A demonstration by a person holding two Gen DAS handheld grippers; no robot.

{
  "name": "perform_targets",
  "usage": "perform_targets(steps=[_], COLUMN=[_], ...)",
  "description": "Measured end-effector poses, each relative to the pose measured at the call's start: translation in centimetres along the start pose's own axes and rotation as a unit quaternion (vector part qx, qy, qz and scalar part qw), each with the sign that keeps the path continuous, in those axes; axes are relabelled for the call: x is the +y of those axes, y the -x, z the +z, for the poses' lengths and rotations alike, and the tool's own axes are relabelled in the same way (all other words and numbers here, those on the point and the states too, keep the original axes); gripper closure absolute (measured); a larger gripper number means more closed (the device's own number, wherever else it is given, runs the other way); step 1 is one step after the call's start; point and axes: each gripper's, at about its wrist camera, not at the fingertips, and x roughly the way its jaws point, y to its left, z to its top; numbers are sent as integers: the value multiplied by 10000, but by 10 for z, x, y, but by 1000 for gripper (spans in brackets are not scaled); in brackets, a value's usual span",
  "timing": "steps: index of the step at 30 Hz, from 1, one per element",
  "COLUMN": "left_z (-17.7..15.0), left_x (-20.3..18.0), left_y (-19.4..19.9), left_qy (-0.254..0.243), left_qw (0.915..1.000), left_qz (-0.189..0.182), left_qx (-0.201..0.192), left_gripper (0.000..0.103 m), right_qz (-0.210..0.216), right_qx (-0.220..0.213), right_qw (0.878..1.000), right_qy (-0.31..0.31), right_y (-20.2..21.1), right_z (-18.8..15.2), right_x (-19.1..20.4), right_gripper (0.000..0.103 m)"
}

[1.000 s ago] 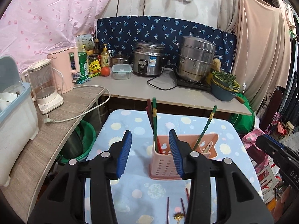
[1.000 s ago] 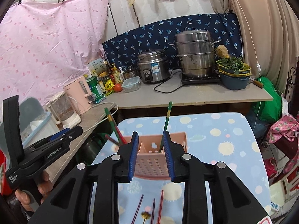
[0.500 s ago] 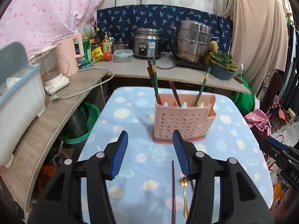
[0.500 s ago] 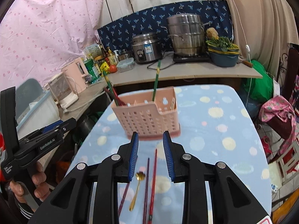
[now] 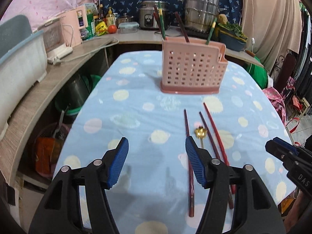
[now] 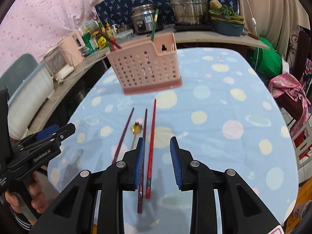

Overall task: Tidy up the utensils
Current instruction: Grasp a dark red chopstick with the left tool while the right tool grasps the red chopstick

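A pink perforated utensil holder (image 5: 192, 68) stands on the blue dotted tablecloth (image 5: 136, 107), with several chopsticks upright in it; it also shows in the right wrist view (image 6: 148, 70). Three dark red chopsticks lie in front of it, one at the left (image 5: 188, 136), and a small gold spoon (image 5: 200, 133) lies between them. My left gripper (image 5: 157, 161) is open and empty, low over the cloth, left of the chopsticks. My right gripper (image 6: 157, 159) is open, with the red chopstick (image 6: 152, 136) between its fingers. The gold spoon also shows in the right wrist view (image 6: 136, 128).
A wooden counter (image 5: 39, 89) runs along the left with a blue-lidded bin (image 5: 17, 58) and kettles. At the back stand a rice cooker (image 5: 150, 17), a steel steamer pot (image 5: 200, 11) and a bowl of greens (image 6: 227, 22). The table edge drops off at the right.
Both grippers have pulled back from the holder and dropped lower toward the cloth. The left gripper has opened wider. The right gripper now straddles the red chopstick.
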Motion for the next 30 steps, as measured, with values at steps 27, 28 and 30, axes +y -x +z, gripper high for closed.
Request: perform_targets(steps=[27,28,30], left_z=[-64,-66,-68], left_x=[-18,-19,-20], left_y=[-24,-24,-25], left_qy=[-157,-172,-190], left_qw=[9973,9971,9968], left_qz=[-270,-282,-305], left_qx=[667,682,713], left_gripper=[43,43,43], right_qz=[25,35,32], right_qx=[613,611,609], right_qw=[9981,9981,9981], right_qy=[6,6,14], right_y=[-50,-50,-51], right_z=[-56,-56,-56], right_x=[7,8,8], right_gripper=[91,91,91])
